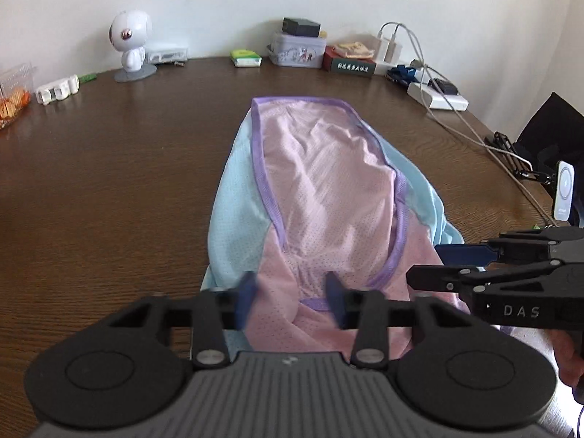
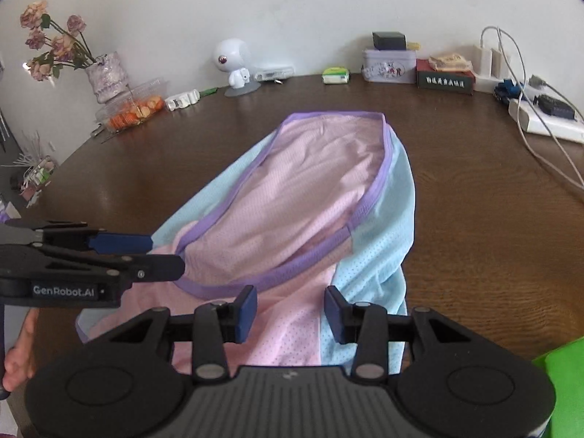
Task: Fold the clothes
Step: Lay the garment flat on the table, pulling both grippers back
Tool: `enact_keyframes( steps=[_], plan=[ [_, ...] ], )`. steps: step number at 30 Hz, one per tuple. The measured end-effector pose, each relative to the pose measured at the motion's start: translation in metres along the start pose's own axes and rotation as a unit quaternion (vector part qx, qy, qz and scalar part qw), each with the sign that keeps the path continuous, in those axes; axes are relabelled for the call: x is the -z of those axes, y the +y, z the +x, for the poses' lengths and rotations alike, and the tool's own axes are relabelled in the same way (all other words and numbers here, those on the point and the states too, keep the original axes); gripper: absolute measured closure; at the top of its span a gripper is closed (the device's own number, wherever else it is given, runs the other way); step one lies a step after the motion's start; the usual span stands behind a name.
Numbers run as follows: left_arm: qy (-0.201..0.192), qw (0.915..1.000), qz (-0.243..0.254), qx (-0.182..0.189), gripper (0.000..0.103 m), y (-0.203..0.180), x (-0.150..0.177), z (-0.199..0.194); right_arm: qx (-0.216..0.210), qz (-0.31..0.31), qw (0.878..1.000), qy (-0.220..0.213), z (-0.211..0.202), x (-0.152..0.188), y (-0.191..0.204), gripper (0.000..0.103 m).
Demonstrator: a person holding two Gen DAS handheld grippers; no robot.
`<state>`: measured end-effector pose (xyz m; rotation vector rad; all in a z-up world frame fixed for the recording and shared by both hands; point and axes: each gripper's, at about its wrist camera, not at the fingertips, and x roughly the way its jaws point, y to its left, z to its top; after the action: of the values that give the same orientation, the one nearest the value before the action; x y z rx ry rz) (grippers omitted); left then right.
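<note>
Brown table (image 1: 109,182), pink-blue garment (image 1: 321,189), open hand-held grippers

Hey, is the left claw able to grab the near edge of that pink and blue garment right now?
Probably yes. The left claw is open right above the garment's near end, nothing between them. The right claw sits beside it, not across its path.

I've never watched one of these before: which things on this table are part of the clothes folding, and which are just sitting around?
Part of the job:
pink and blue garment
left gripper, open
right gripper, open

Just lying about:
white robot figurine
vase of flowers
tissue pack
tin box
power strip
wooden table
</note>
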<state>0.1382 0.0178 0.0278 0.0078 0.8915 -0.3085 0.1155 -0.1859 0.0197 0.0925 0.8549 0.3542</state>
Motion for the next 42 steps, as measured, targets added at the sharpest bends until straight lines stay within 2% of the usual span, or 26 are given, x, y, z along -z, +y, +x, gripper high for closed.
enact_keyframes(
  steps=[1,2,3,5,8,10,13,15,17,19,20,22,23,24,26,30,32,34,35,36,37,38,42],
  plan=[
    [0.003,1.0,-0.005,-0.004,0.099,0.003,-0.001,0.002,0.011,-0.009,1.0,-0.008,0.0,0.0,0.002,0.093],
    [0.002,0.9999,-0.013,-0.006,0.1,0.007,-0.001,0.003,0.022,-0.016,1.0,-0.01,0.001,-0.001,0.004,0.102],
    [-0.004,0.9996,-0.027,-0.003,0.101,0.013,0.0,-0.001,0.023,-0.017,0.999,-0.019,-0.002,-0.002,0.003,0.103],
    [-0.018,0.9983,-0.055,0.003,0.102,0.025,0.0,-0.008,0.015,-0.007,0.999,-0.045,-0.014,-0.005,-0.001,0.103],
    [-0.06,0.9923,-0.105,0.026,0.102,0.042,-0.006,-0.026,0.015,0.009,0.996,-0.084,-0.031,-0.014,-0.009,0.103],
    [-0.083,0.9893,-0.118,0.022,0.103,0.049,-0.02,-0.032,0.017,0.015,0.994,-0.111,-0.038,-0.026,-0.012,0.103],
    [-0.106,0.9897,-0.092,-0.026,0.103,0.046,-0.055,-0.027,0.022,0.02,0.991,-0.133,-0.033,-0.056,-0.018,0.103],
    [-0.121,0.9862,-0.097,-0.057,0.103,0.049,-0.076,-0.016,0.025,0.039,0.99,-0.134,-0.015,-0.079,-0.025,0.103],
    [-0.106,0.9846,-0.122,-0.066,0.096,0.06,-0.09,-0.004,0.058,0.042,0.99,-0.121,0.009,-0.094,-0.033,0.098],
    [-0.069,0.9902,-0.113,-0.046,0.095,0.056,-0.083,-0.015,0.045,0.032,0.993,-0.106,0.002,-0.082,-0.032,0.095],
    [-0.067,0.9924,-0.1,-0.023,0.091,0.051,-0.072,-0.028,0.031,0.027,0.994,-0.098,-0.006,-0.072,-0.031,0.094],
    [-0.083,0.9929,-0.066,0.053,0.04,0.037,-0.032,-0.06,-0.01,0.015,0.996,-0.084,-0.025,-0.048,-0.027,0.075],
    [-0.079,0.9918,-0.052,0.086,0.035,0.029,-0.011,-0.072,-0.042,0.013,0.996,-0.073,-0.038,-0.029,-0.024,0.051],
    [-0.067,0.9908,-0.039,0.111,0.034,0.019,0.008,-0.08,-0.061,0.016,0.996,-0.062,-0.046,-0.011,-0.022,0.048],
    [-0.027,0.99,-0.017,0.138,0.037,-0.005,0.041,-0.085,-0.08,0.024,0.996,-0.043,-0.058,0.021,-0.02,0.049],
    [0.016,0.9913,0.002,0.13,0.046,-0.04,0.074,-0.071,-0.08,0.029,0.996,-0.021,-0.069,0.064,-0.013,0.052],
    [0.034,0.9905,-0.004,0.133,0.056,-0.043,0.082,-0.062,-0.08,0.025,0.996,-0.013,-0.073,0.08,-0.008,0.053],
    [0.038,0.9917,0.001,0.123,0.078,-0.044,0.09,-0.058,-0.084,0.011,0.996,-0.002,-0.076,0.091,-0.002,0.055],
    [0.033,0.9925,0.005,0.118,0.083,-0.046,0.091,-0.059,-0.084,0.001,0.996,0.002,-0.077,0.096,0.003,0.062],
    [0.033,0.9925,0.005,0.117,0.096,-0.046,0.092,-0.058,-0.082,-0.011,0.997,0.005,-0.077,0.1,0.007,0.073],
    [0.031,0.9926,0.001,0.118,0.096,-0.046,0.092,-0.058,-0.078,-0.024,0.997,0.006,-0.076,0.102,0.011,0.082],
    [0.025,0.9925,-0.01,0.12,0.097,-0.044,0.091,-0.06,-0.073,-0.038,0.997,0.009,-0.075,0.104,0.017,0.096],
    [0.013,0.9891,-0.045,0.14,0.098,-0.034,0.083,-0.073,-0.087,-0.048,0.995,0.002,-0.083,0.099,0.021,0.097]
  ],
)
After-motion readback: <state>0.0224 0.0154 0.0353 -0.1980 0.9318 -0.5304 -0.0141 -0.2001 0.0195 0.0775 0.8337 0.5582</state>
